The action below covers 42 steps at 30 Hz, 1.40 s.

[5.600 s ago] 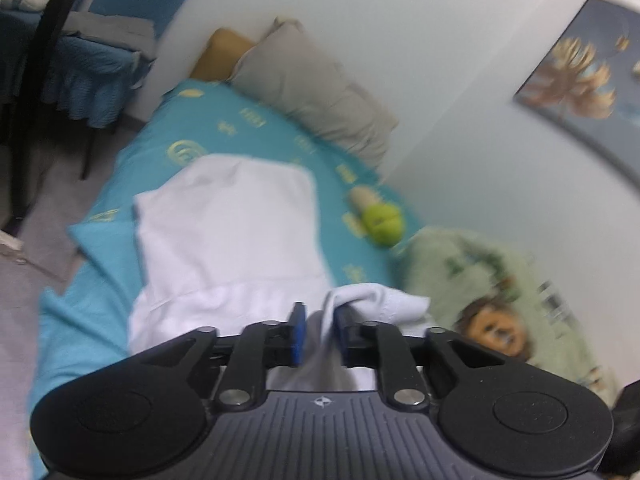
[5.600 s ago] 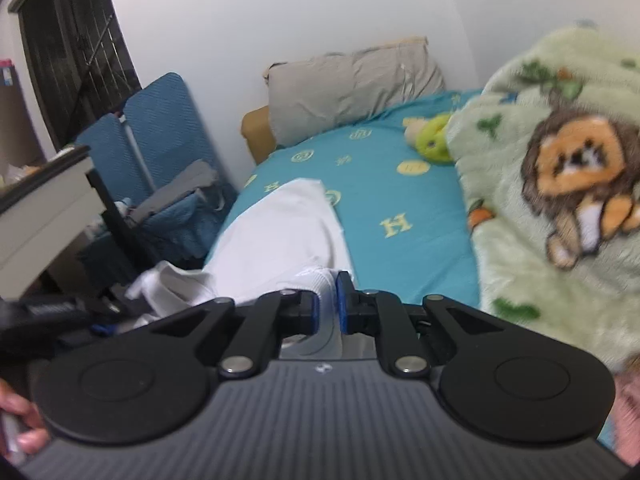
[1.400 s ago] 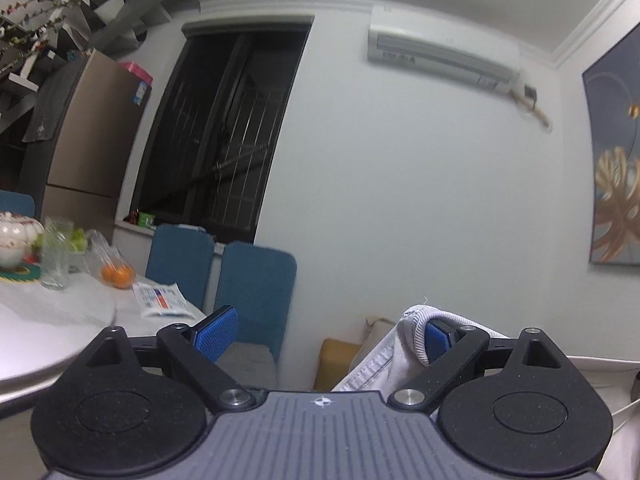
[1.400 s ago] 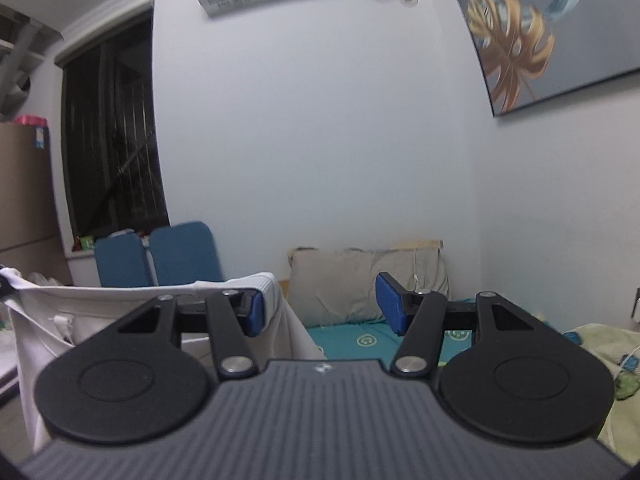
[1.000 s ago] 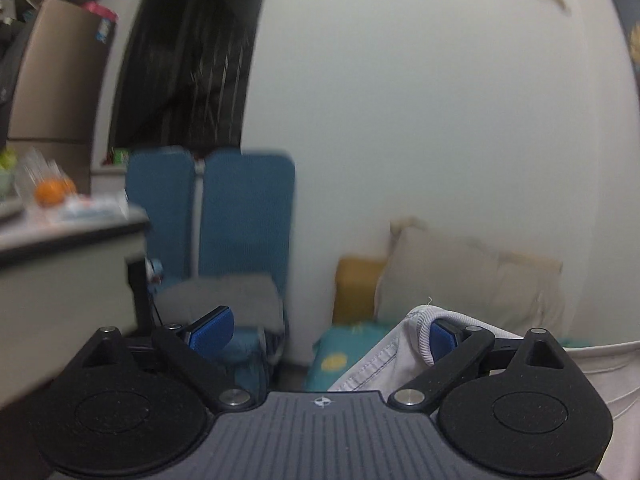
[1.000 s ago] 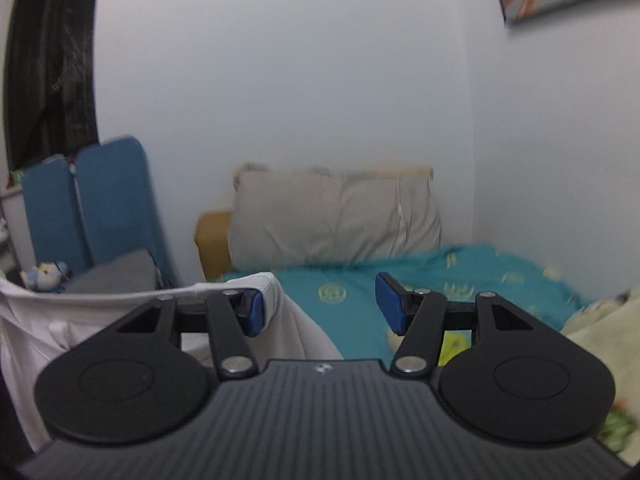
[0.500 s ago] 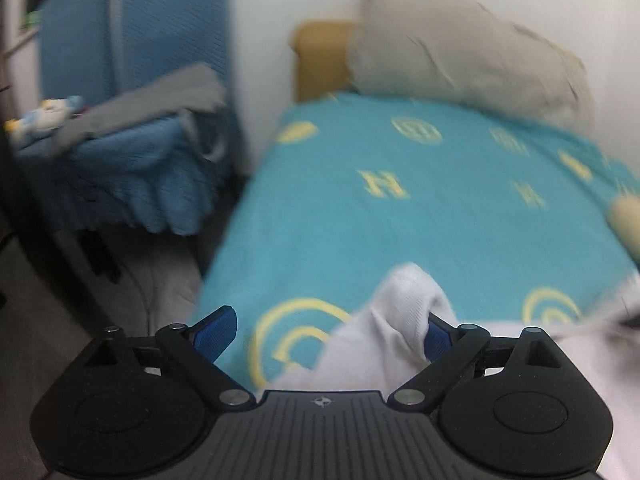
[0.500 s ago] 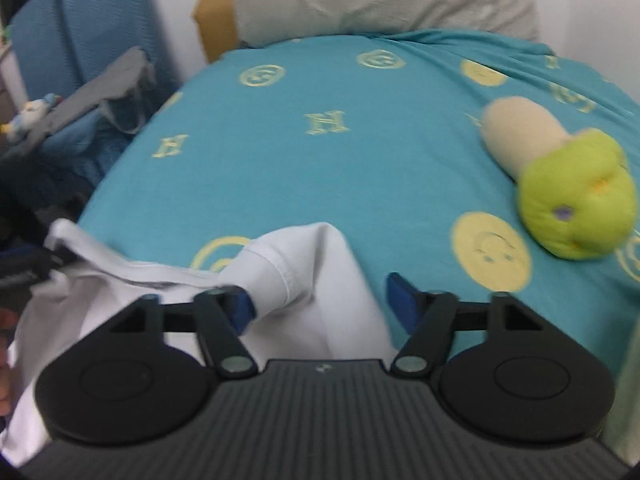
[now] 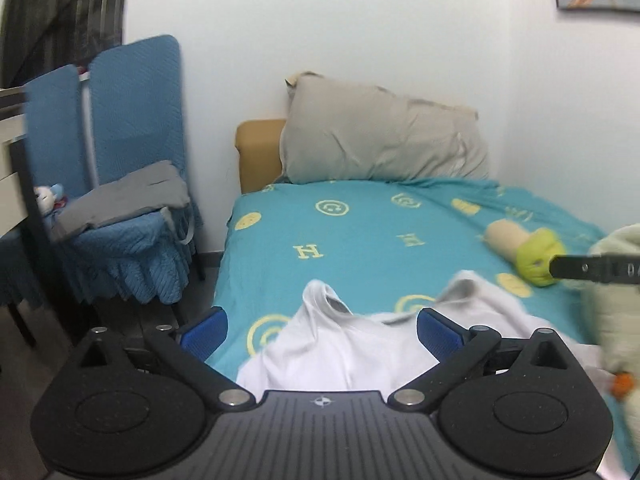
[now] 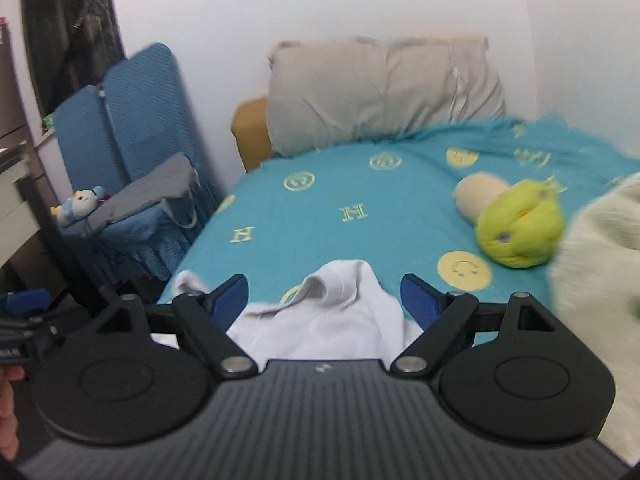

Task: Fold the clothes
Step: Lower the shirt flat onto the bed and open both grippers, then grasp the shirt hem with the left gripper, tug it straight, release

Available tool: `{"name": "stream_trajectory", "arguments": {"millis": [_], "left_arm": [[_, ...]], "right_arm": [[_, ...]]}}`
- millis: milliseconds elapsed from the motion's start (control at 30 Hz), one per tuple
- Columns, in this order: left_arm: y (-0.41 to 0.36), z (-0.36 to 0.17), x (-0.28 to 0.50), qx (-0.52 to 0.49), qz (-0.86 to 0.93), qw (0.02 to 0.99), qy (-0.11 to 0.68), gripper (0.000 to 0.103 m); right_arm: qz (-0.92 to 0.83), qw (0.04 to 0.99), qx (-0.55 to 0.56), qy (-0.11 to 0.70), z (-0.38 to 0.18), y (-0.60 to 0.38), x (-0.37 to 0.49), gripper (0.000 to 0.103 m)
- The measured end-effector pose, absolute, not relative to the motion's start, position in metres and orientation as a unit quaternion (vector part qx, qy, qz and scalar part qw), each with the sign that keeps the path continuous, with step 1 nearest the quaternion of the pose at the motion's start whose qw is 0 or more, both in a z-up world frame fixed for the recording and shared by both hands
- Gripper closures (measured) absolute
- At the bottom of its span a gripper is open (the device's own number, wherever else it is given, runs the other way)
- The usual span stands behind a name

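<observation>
Far left, blue chairs point(image 9: 132, 128) stand beside the bed, grey cloth draped on the seat. Moving in, the left gripper point(image 9: 322, 327) hangs with its blue pads spread wide, gripping nothing. The white garment point(image 9: 344, 352) lies rumpled on the teal bedsheet point(image 9: 360, 232) just beyond both grippers. The right gripper point(image 10: 325, 295) is spread wide too, empty. Further right, a green plush toy point(image 10: 516, 226) rests by a pale fleecy blanket point(image 10: 600, 248).

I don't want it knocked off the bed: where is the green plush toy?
The green plush toy lies on the teal bedspread, right side of both views, beside the pale fleece blanket, beyond the white garment.
</observation>
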<state>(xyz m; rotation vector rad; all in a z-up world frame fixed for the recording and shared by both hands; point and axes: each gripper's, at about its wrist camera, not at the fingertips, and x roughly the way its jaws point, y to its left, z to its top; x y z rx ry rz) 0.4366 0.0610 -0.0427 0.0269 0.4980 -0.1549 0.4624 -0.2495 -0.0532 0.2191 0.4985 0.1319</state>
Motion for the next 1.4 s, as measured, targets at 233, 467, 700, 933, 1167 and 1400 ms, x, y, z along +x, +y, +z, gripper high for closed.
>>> {"name": "stream_trajectory", "arguments": {"millis": [233, 467, 700, 933, 1167, 1400], "left_arm": [[0.072, -0.014, 0.285, -0.019, -0.052, 0.974, 0.221, 0.001], [0.087, -0.006, 0.18, -0.022, -0.043, 0.976, 0.214, 0.001], [0.131, -0.024, 0.182, -0.145, -0.024, 0.946, 0.288, 0.001], [0.196, -0.075, 0.245, -0.31, 0.017, 0.886, 0.344, 0.01], [0.241, -0.128, 0.32, -0.392, 0.068, 0.85, 0.345, 0.013], [0.251, -0.186, 0.395, -0.433, 0.076, 0.819, 0.368, 0.026]], "right_arm": [[0.078, 0.961, 0.123, 0.234, -0.013, -0.239, 0.312, 0.019], [0.09, 0.966, 0.144, 0.197, 0.009, -0.23, 0.198, 0.019], [0.074, 0.951, 0.197, 0.225, -0.015, -0.243, 0.177, 0.019], [0.072, 0.934, 0.242, 0.253, -0.035, -0.251, 0.195, 0.019], [0.07, 0.921, 0.265, 0.278, -0.058, -0.255, 0.228, 0.019], [0.054, 0.91, 0.285, 0.297, -0.086, -0.27, 0.264, 0.019]]}}
